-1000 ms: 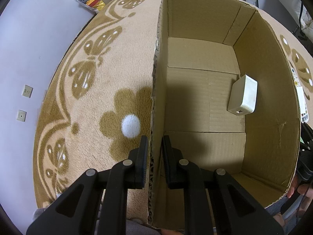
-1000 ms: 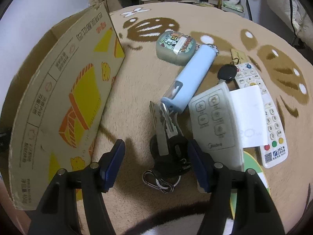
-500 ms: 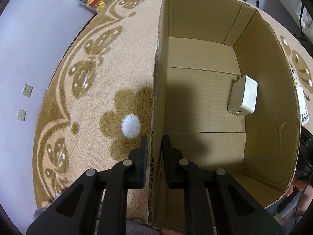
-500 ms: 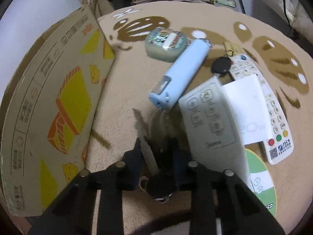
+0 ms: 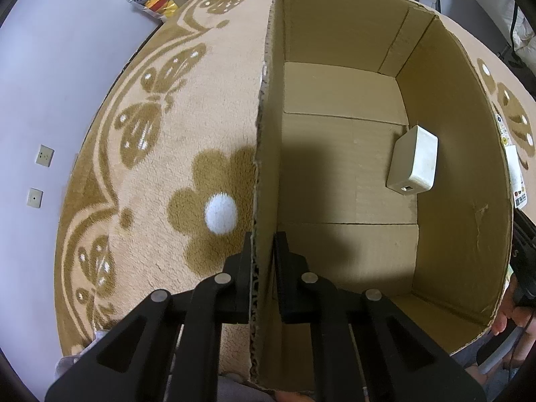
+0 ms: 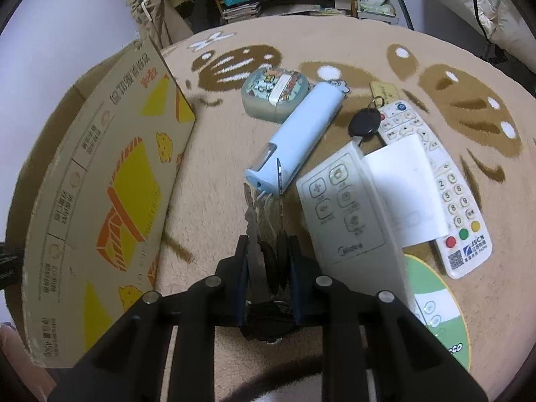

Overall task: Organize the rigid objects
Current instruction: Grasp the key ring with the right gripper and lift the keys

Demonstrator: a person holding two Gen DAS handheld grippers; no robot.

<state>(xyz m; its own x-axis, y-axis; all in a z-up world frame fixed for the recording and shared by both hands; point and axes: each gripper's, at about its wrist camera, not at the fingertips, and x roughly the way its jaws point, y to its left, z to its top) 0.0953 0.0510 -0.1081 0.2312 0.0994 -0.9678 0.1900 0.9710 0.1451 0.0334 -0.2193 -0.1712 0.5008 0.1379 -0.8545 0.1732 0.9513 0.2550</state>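
Your left tool (image 5: 263, 251) is clamped on the near wall of the box (image 5: 268, 134), one finger outside, one inside. A white adapter (image 5: 413, 164) lies on the box floor by its right wall. Your right tool (image 6: 268, 261) is closed on a bunch of keys (image 6: 264, 254), lifted off the rug (image 6: 335, 47). Just ahead lie a blue case (image 6: 301, 134) and a grey remote (image 6: 348, 214) under a white card (image 6: 402, 187); a white remote (image 6: 445, 197) lies to the right. The box's printed side (image 6: 110, 194) stands on the left.

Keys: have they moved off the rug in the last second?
Yes. The keys, earlier flat beside the blue case, now hang lifted, clamped in the right hand-held gripper.
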